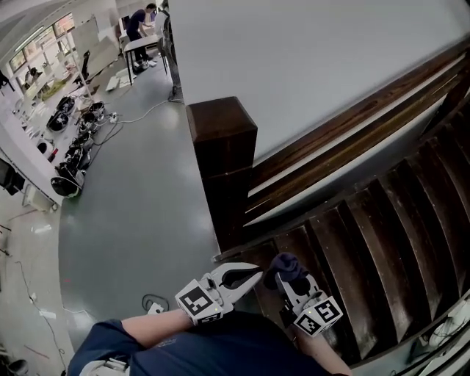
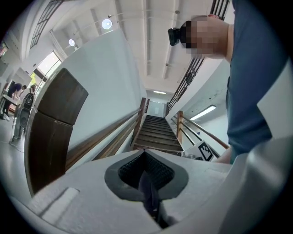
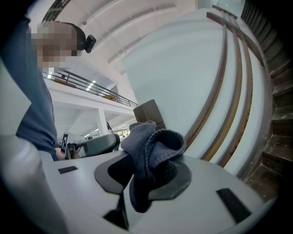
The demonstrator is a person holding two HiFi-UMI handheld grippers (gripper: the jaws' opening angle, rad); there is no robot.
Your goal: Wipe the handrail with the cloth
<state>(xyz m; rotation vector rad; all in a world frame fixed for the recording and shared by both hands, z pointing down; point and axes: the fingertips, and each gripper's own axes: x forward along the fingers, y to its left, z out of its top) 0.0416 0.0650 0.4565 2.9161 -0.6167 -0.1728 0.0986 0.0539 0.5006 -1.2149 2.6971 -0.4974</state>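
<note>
The dark wooden handrail (image 1: 352,121) climbs to the right from a square newel post (image 1: 222,147) along a white wall. My right gripper (image 1: 288,280) is shut on a bunched dark blue cloth (image 1: 284,266), low over the bottom steps and below the rail. In the right gripper view the cloth (image 3: 153,144) bulges out above the jaws, with the handrail (image 3: 223,77) beyond. My left gripper (image 1: 252,272) is shut with nothing in it, just left of the cloth. The left gripper view shows the post (image 2: 55,123), the rail (image 2: 110,132) and the stairs (image 2: 158,132).
Dark wooden steps (image 1: 382,242) fan out at the right. A grey floor (image 1: 139,205) lies to the left, with cables and equipment (image 1: 77,143) along its far edge. At the back a person (image 1: 139,22) stands by a table. A second railing (image 2: 201,132) lines the stairs' other side.
</note>
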